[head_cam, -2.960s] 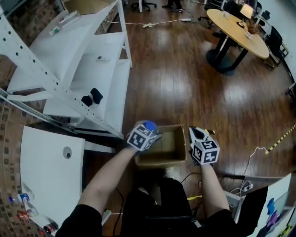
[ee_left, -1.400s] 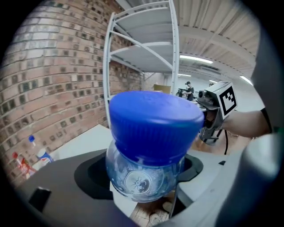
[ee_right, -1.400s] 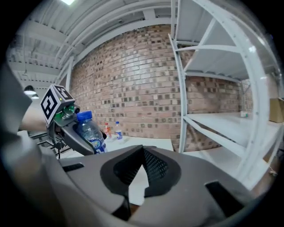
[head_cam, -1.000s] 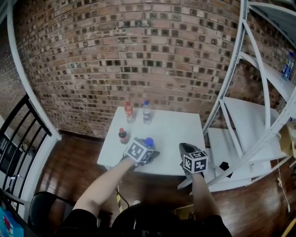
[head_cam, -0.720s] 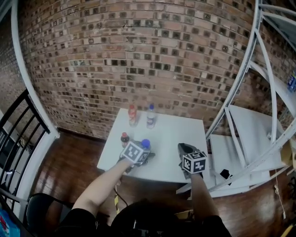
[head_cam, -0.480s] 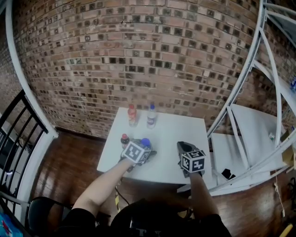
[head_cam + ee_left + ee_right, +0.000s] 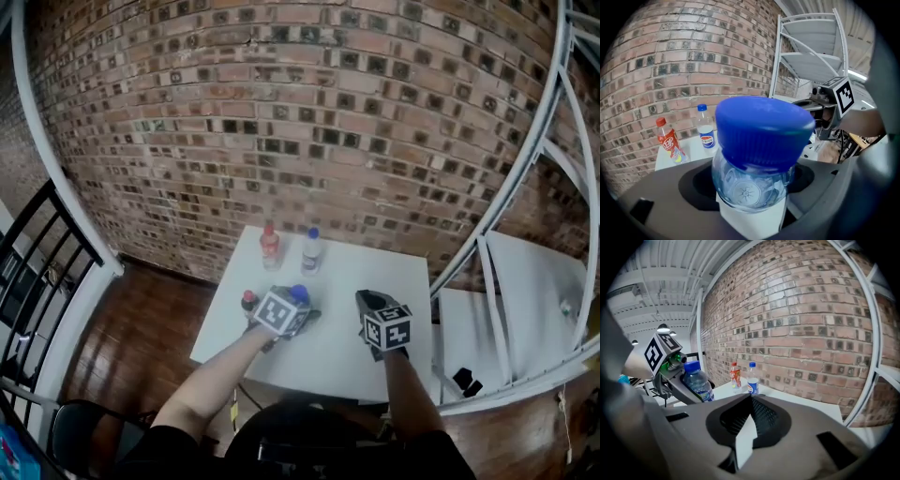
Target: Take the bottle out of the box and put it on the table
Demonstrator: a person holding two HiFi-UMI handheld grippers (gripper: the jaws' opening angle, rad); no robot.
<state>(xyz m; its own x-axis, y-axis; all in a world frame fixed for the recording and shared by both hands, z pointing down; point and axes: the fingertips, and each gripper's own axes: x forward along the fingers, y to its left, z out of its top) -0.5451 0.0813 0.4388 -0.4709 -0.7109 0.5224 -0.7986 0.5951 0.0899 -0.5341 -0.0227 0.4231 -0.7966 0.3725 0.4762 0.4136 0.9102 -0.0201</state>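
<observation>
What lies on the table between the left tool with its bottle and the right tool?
Nothing: the head view shows only bare white table between the left tool, shut on the blue-capped bottle, and the empty right tool.

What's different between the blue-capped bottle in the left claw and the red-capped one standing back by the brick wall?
The blue-capped bottle is clear with a blue cap; the red-capped bottle has a red cap and a red label. The blue-capped bottle is clamped in the left claw and leans; the red-capped bottle stands upright and free on the table. Both are capped plastic bottles.
</observation>
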